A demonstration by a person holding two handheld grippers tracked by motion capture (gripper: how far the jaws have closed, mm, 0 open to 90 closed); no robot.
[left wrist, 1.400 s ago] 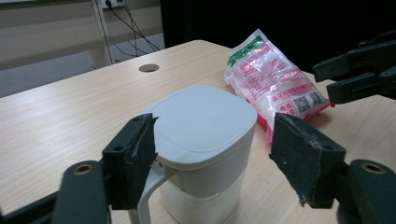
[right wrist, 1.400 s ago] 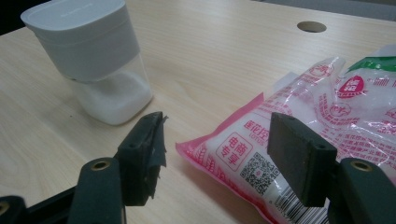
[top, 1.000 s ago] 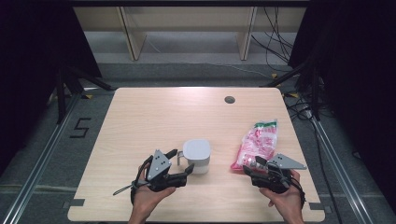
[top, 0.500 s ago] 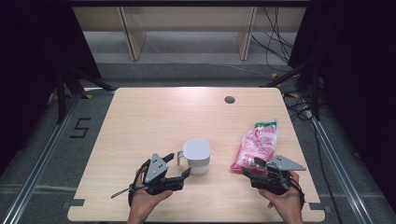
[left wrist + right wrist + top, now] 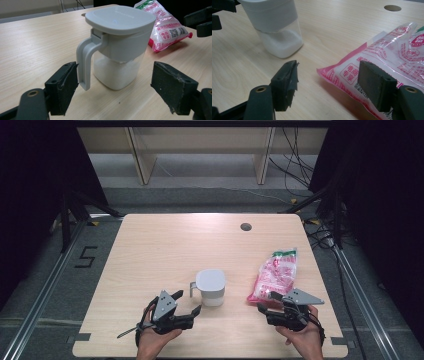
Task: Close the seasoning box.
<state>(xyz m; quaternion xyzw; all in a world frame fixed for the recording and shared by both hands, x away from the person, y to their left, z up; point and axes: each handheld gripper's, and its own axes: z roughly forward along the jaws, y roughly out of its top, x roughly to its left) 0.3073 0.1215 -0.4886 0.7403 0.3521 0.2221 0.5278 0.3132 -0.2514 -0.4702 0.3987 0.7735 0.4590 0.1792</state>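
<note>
Left gripper [image 5: 115,82] stood apart around jug [image 5: 117,47], not touching. Right gripper [image 5: 328,80] jaws had just been opening, bag [image 5: 384,62] corner between them, untouched.

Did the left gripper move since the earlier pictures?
Yes. The left gripper has slid toward the table's near edge, a little away from the grey-lidded clear plastic jug, which sits where it was.

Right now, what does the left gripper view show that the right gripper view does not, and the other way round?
The left gripper view alone shows the jug's grey lid and handle, with the open left tongs either side. The right gripper view alone shows the table's round hole, past the open right tongs. Both show the jug's white contents and the pink bag.
</note>
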